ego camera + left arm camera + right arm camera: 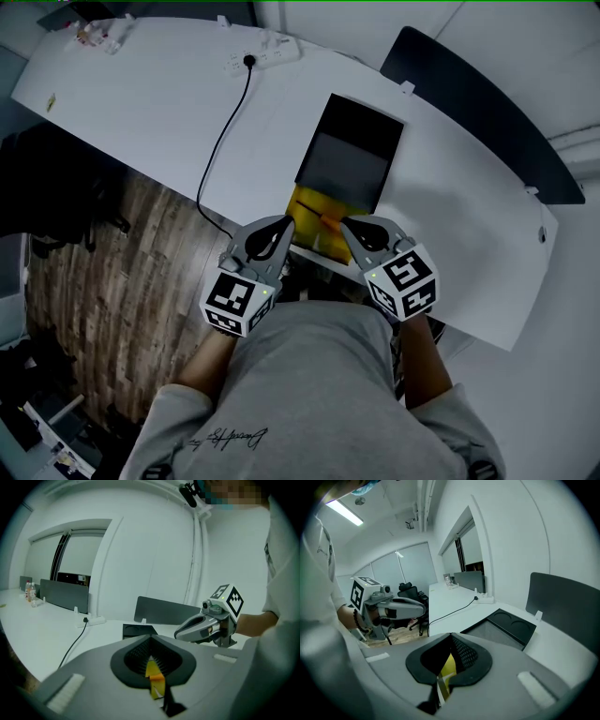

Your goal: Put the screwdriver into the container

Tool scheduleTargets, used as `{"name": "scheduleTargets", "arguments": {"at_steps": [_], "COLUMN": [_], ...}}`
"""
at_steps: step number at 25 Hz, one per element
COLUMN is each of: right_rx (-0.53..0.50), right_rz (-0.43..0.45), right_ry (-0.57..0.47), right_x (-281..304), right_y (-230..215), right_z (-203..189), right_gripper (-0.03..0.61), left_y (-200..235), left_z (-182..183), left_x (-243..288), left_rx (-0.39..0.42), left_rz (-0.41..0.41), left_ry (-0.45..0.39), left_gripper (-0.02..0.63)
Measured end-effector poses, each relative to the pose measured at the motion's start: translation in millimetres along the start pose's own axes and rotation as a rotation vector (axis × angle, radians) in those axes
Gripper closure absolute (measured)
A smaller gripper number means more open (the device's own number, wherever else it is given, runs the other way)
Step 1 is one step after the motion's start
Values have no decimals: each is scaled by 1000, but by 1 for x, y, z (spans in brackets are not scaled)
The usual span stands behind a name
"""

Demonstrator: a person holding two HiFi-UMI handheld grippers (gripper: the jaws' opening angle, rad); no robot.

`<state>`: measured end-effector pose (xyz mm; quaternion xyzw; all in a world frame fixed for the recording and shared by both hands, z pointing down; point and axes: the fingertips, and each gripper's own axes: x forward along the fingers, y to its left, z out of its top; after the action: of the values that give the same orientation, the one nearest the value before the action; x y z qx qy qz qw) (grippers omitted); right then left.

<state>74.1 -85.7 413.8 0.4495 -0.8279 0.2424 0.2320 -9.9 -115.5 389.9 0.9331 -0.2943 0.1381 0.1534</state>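
Observation:
A black container (347,155) lies on the white table (169,112), and a yellow piece (309,211) sits against its near end. A small orange thing (330,223), likely the screwdriver, rests on the yellow piece. My left gripper (284,223) and right gripper (345,225) hover side by side over that yellow piece at the table's front edge. Both are shut and hold nothing. In the left gripper view, yellow and a bit of orange (154,674) show through the hollow behind the closed left gripper (151,639). In the right gripper view, the right gripper (451,637) points toward the container (501,627).
A white power strip (267,54) with a black cable (225,141) lies at the table's far side. Small bottles (94,36) stand at the far left corner. A dark partition (478,103) borders the right edge. Wooden floor (103,262) lies to the left.

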Motion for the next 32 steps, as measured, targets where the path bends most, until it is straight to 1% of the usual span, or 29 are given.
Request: {"name": "scheduleTargets", "arguments": {"at_steps": [5, 10, 18, 32], "right_rx": [3, 14, 0, -5], "right_rz": [14, 38, 77, 62], "right_ry": [-45, -76, -75, -71], "right_x": [-6, -7, 3, 3], "right_y": [2, 10, 21, 15], "right_z": [9, 13, 16, 17], "right_gripper": [565, 565, 565, 565], "left_y": [-3, -6, -5, -9], "left_z": [5, 10, 12, 14], "left_x": [0, 0, 1, 3], "left_rx": [12, -32, -16, 2], "left_rz": [4, 3, 13, 6], "left_ry": [0, -13, -6, -11], "left_gripper": [614, 614, 614, 614]}}
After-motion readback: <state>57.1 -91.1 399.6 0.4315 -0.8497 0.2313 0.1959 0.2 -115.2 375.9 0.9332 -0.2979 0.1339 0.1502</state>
